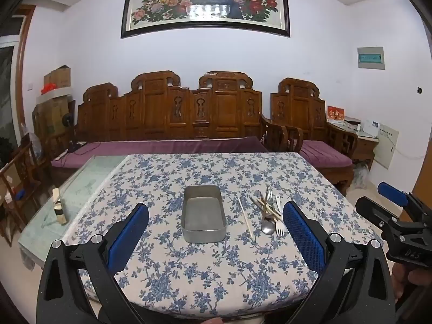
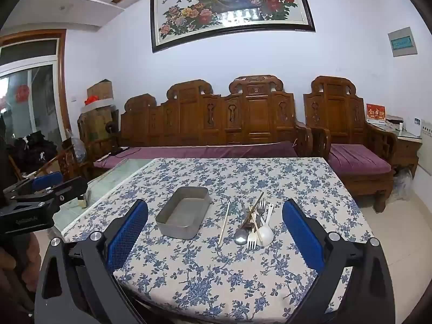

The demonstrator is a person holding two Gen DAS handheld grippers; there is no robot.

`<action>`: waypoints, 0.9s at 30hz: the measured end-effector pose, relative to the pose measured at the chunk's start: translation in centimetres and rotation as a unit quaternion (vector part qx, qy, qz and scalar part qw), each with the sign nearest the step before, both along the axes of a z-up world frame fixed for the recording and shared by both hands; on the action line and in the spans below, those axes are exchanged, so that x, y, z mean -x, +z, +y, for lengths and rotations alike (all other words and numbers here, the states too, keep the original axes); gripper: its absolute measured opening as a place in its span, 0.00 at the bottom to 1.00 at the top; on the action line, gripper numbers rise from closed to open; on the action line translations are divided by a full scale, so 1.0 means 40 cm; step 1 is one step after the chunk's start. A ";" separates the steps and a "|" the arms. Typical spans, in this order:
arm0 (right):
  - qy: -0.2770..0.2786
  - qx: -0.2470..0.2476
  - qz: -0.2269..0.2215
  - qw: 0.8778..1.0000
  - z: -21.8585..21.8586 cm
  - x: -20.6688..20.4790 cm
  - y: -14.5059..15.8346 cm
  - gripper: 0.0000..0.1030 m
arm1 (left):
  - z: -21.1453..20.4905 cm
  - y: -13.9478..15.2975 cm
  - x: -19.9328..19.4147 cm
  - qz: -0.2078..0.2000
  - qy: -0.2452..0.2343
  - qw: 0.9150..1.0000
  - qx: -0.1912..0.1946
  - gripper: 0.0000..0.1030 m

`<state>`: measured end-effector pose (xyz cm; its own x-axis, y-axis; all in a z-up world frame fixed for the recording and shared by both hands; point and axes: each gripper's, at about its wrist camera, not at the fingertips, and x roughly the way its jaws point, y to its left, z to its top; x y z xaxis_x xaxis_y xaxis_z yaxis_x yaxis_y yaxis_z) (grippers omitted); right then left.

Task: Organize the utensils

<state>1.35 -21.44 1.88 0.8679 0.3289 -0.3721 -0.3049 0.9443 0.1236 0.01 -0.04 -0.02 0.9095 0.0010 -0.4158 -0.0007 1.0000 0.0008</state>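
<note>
Nearest, the left tongs (image 1: 216,216) are held wide apart above the near edge of the table (image 1: 189,283), with nothing between the blue pads. The right tongs (image 2: 215,214) are likewise spread wide and empty, just beside the left ones on their right. Both are tilted slightly downward toward the tabletop, which is covered by a blue-flowered tablecloth (image 2: 216,278).

Farther in, near the middle of the table, an empty rectangular metal tray (image 1: 203,214) is set. Just right of it a single pale chopstick (image 1: 245,217) is laid on the cloth, apart from the tray. Right of that, a heap of utensils (image 2: 253,222) is seen: a metal spoon (image 2: 241,236), a white plastic fork (image 2: 251,239), a white ladle-shaped spoon (image 2: 266,232), a metal fork (image 2: 260,205) and more chopsticks, crossed over one another.

At the table's left, on bare glass, a small bottle (image 1: 60,208) is stood upright. Beyond the table a carved wooden sofa (image 1: 172,113) with purple cushions is placed against the wall, under a framed peacock painting (image 1: 205,0).
</note>
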 end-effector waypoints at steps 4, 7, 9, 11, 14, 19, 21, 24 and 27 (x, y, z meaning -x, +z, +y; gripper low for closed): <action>0.000 0.000 0.001 1.000 -0.001 -0.001 0.003 0.97 | -0.005 -0.003 -0.003 0.002 -0.001 1.000 0.001 0.94; 0.000 0.000 0.002 1.000 -0.001 -0.003 0.003 0.97 | -0.011 -0.004 -0.007 0.003 -0.001 1.000 0.001 0.94; 0.000 0.001 0.001 1.000 0.000 -0.002 0.003 0.97 | 0.002 0.009 -0.001 -0.002 -0.001 1.000 0.003 0.94; -0.001 0.001 0.000 1.000 0.002 0.000 0.004 0.97 | 0.004 0.010 -0.001 -0.003 -0.001 1.000 0.004 0.94; 0.000 0.001 0.000 1.000 0.003 -0.001 0.006 0.97 | 0.001 0.013 0.000 -0.002 -0.001 1.000 0.003 0.94; -0.001 0.000 0.000 1.000 -0.002 0.001 0.012 0.97 | 0.000 0.011 0.002 -0.004 0.000 1.000 0.003 0.94; -0.001 -0.001 0.000 1.000 0.000 0.001 0.013 0.97 | 0.001 0.011 0.002 -0.004 -0.001 1.000 0.003 0.94; -0.001 -0.001 0.000 1.000 0.004 0.001 0.018 0.97 | 0.002 0.011 0.002 -0.004 -0.001 1.000 0.004 0.94; -0.001 -0.001 0.000 1.000 0.003 0.001 0.017 0.97 | 0.000 0.017 -0.001 -0.003 -0.003 1.000 0.004 0.94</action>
